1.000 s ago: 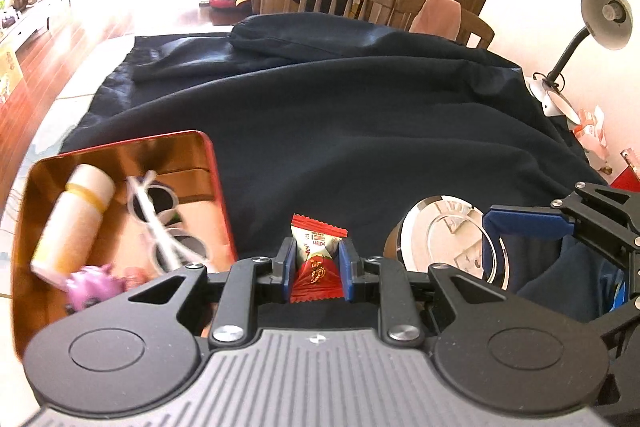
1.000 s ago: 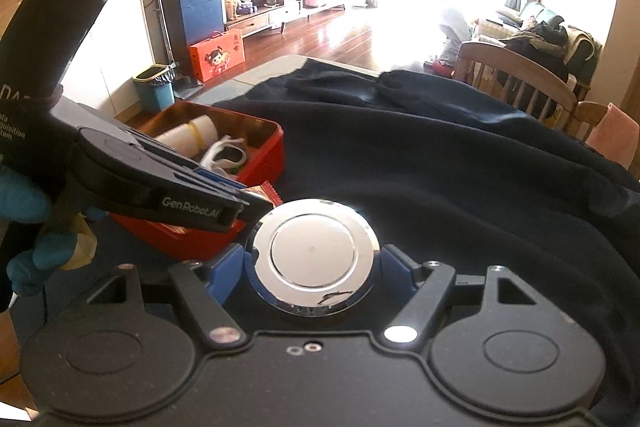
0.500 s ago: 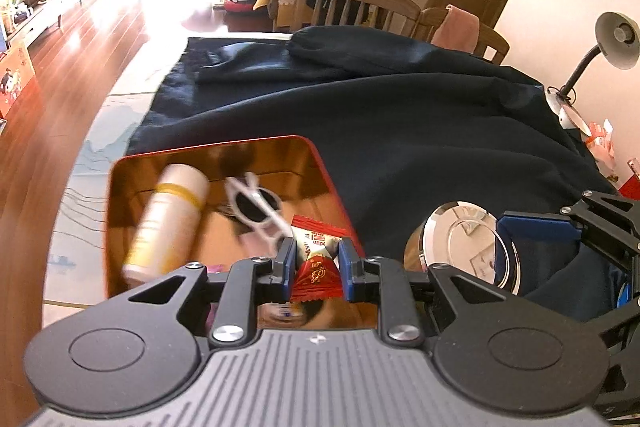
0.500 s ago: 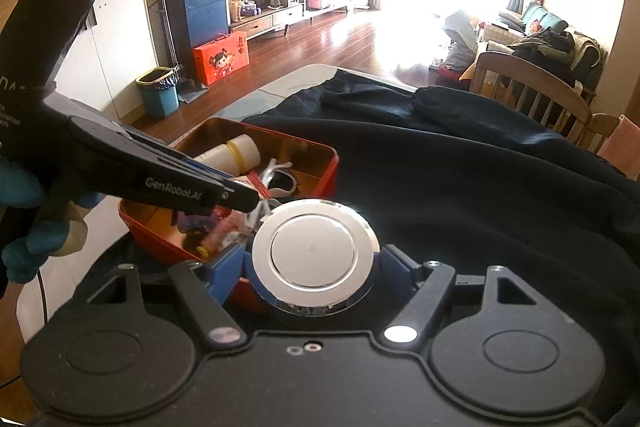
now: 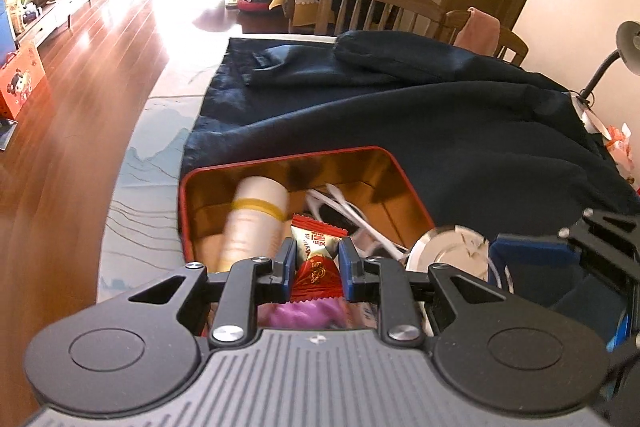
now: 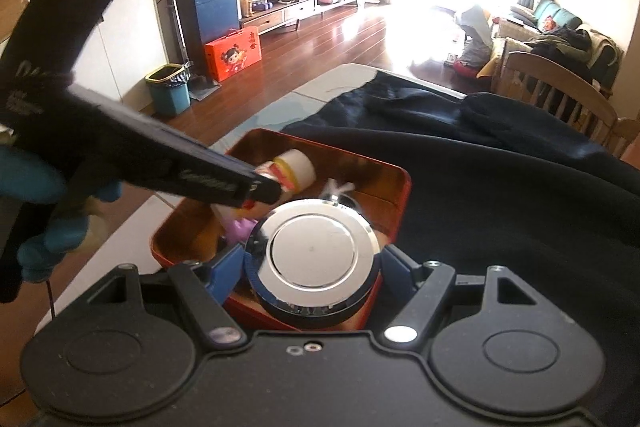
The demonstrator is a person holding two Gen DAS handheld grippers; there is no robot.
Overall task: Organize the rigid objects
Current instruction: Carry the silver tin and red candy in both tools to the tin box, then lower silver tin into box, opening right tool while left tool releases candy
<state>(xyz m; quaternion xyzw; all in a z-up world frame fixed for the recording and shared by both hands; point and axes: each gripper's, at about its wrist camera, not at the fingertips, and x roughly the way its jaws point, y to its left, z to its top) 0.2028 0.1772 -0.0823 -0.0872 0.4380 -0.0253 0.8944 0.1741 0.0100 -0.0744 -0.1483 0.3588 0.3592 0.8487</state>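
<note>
Jaws of the left gripper (image 5: 316,269) pinch a red candy packet (image 5: 317,263) upright above the red tin (image 5: 404,173); jaws of the right gripper (image 6: 312,267) clamp a chrome disc (image 6: 312,255) over the tin's near-right corner. Both releases go straight down.

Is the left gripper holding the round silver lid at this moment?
No, the left gripper is shut on a red candy packet, while the round silver lid sits between the fingers of the right gripper.
</note>
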